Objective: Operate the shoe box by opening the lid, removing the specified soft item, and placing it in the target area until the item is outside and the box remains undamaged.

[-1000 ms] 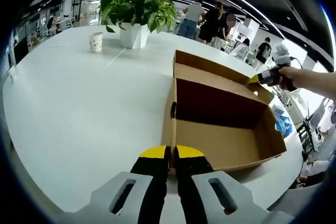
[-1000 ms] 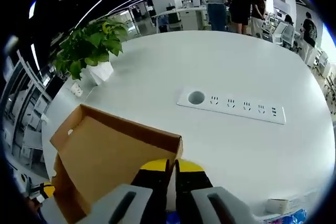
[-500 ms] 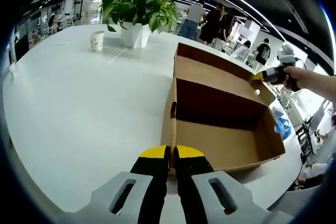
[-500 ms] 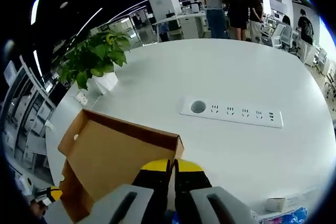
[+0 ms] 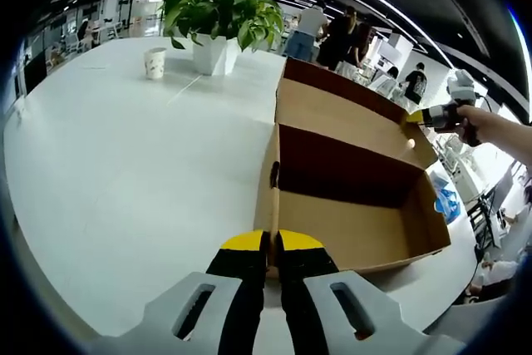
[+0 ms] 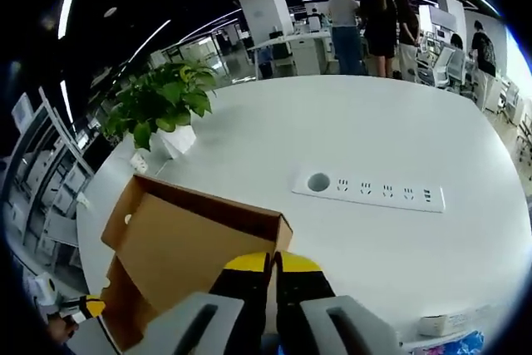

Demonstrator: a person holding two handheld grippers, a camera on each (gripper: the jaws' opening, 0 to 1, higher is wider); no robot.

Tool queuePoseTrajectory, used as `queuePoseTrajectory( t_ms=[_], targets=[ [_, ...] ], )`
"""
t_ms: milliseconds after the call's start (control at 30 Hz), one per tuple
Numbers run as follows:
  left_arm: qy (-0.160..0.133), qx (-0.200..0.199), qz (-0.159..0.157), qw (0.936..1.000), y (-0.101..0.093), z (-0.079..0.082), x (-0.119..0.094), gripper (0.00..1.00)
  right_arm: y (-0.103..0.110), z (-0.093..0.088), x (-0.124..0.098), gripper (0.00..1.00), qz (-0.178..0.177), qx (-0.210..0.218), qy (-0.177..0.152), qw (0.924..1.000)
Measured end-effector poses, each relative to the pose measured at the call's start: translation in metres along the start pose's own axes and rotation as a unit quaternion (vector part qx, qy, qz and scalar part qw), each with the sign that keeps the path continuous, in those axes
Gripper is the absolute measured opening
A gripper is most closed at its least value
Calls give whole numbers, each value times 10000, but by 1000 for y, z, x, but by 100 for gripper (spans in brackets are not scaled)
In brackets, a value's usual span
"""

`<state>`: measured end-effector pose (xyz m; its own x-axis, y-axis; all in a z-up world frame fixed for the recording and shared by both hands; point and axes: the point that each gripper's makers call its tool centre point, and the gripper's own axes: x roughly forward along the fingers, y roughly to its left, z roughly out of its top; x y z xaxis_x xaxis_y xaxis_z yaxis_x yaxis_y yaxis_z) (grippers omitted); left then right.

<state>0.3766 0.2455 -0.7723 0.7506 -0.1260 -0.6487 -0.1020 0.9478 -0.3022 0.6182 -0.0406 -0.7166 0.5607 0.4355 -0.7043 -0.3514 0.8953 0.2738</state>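
Open cardboard shoe box (image 5: 349, 205) on white counter (image 5: 125, 164), near corner pinched between closed jaws of left hand-held gripper (image 5: 272, 243). Raised lid (image 5: 349, 114) gripped at far corner by right hand-held gripper (image 5: 426, 118). Potted plant (image 5: 220, 22) and paper cup (image 5: 155, 63) toward far edge.

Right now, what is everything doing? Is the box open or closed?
Shoe box: open, its inside looks empty.
Lid: lifted, pinched at its edge.
Left gripper: shut on the box wall.
Right gripper: shut on the lid.
Paper cup: upright.
Potted plant: upright.
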Motion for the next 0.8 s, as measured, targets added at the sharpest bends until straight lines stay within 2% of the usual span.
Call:
queuePoseTrajectory(
  t_ms=[500, 800],
  targets=[
    [-14, -17, -15, 10000, -6, 0, 0, 2, 7, 9, -14, 0, 78, -115, -256, 9996],
    [-13, -7, -37, 10000, 0, 2, 4, 2, 13, 12, -25, 0, 160, -165, -440, 9988]
  ],
)
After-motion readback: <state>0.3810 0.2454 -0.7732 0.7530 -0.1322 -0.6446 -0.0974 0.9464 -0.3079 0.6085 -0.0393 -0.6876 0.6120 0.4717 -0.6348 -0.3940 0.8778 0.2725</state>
